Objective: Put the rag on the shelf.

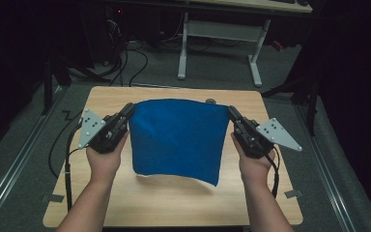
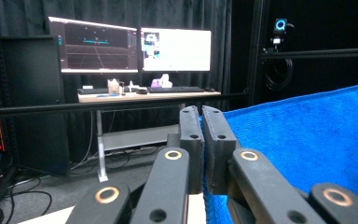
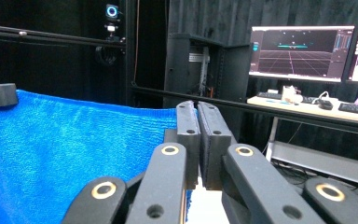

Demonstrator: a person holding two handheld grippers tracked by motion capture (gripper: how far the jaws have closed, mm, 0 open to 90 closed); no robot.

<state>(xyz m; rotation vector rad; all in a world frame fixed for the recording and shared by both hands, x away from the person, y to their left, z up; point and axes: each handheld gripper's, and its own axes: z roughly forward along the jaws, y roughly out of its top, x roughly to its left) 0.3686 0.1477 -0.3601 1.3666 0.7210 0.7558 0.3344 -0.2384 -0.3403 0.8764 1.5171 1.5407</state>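
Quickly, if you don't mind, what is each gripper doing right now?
Left gripper: shut on one upper corner of the blue cloth.
Right gripper: shut on the cloth's other upper corner.

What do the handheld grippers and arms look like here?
Both the left gripper and right gripper are black, with flat rectangular jaws on linkage arms with brass-ringed pivots. Each carries a grey triangular plate with holes and trails a black cable. The forearms are bare, no sleeves.

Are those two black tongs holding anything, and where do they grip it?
Yes: the blue square cloth. The left tongs pinch its top left corner and the right tongs its top right corner, so it hangs spread above the wooden table.
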